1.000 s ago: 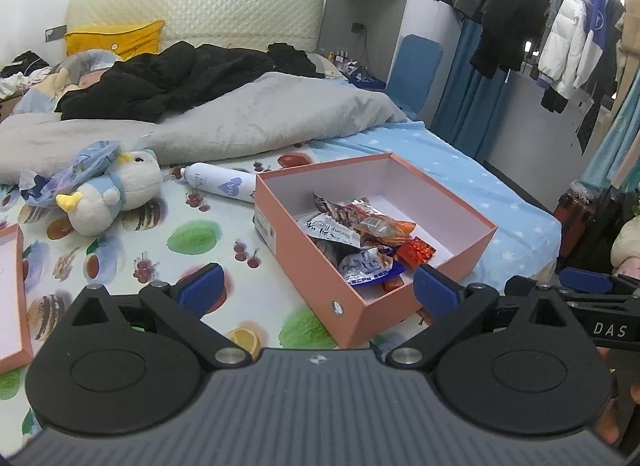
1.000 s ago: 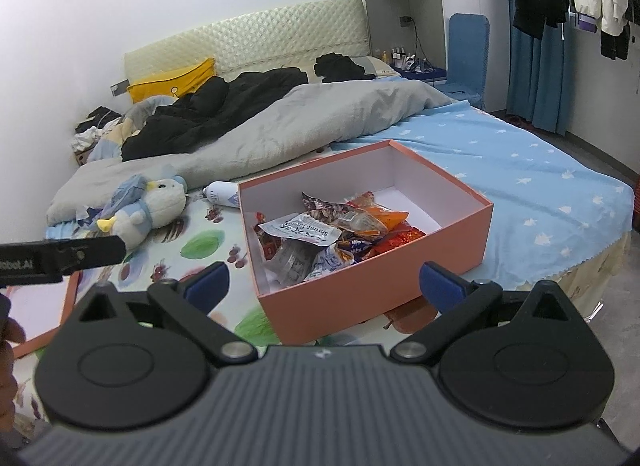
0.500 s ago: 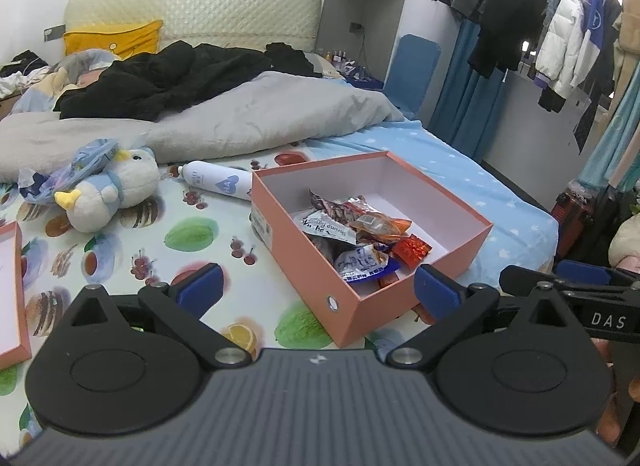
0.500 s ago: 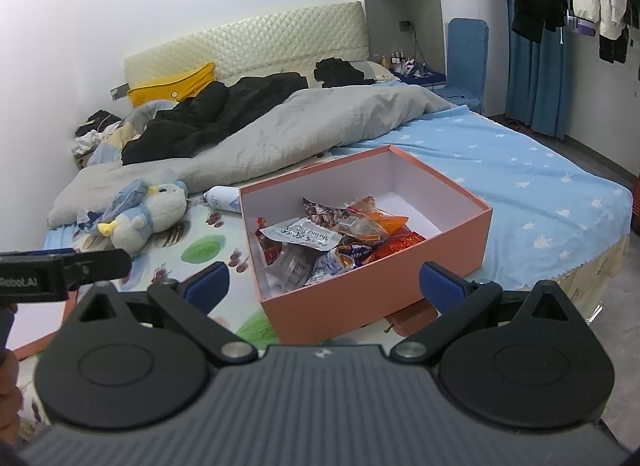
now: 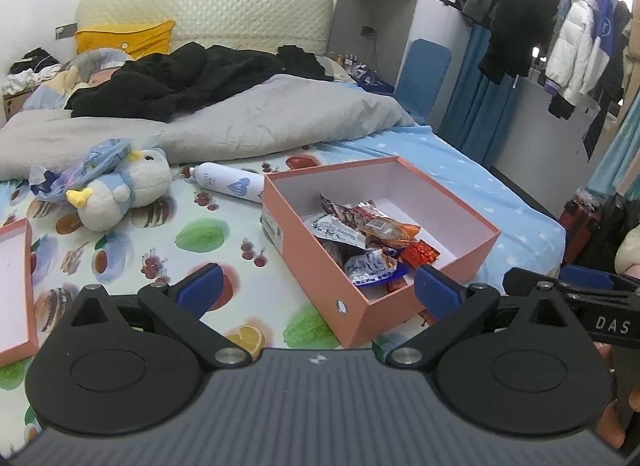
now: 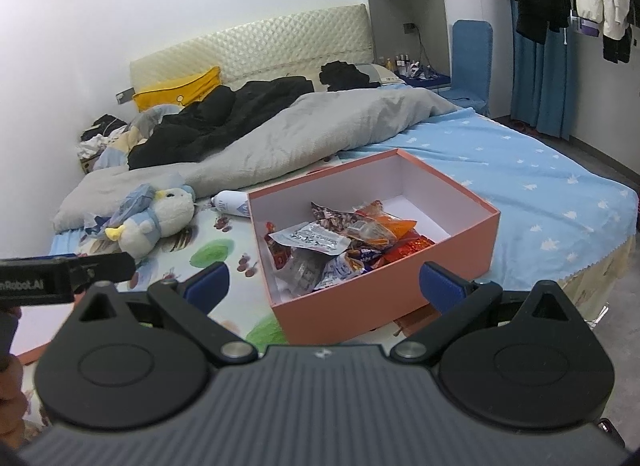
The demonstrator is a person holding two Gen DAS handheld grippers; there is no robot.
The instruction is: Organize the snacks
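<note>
Both grippers are hovering over the near edge of the bed, jaws spread wide and holding nothing: the left gripper (image 5: 316, 286) and the right gripper (image 6: 324, 282) are each looking forward at the open box (image 5: 316, 250) sitting on the fruit-print sheet (image 5: 200, 234). The snacks (image 5: 368, 238) are lying in a loose pile inside the box, crowded toward its near end, while the far end is showing bare white floor. From the left gripper the box is lying ahead and to the right, its long axis running diagonally away to the right, with a near corner pointing at the camera. From the right gripper the box (image 6: 384, 290) is lying almost straight ahead, its near wall just beyond the fingertips and the snacks (image 6: 340, 242) just past that wall. So the right gripper looks the better placed to reach in, going up over the wall and down onto the topmost white packet (image 6: 312, 240). The lid (image 5: 16, 282) is lying well off to the left, on the left gripper's side. A plush toy (image 5: 124, 189) and a bottle (image 5: 232, 185) are lying behind the box, clear of any reach into it.
</note>
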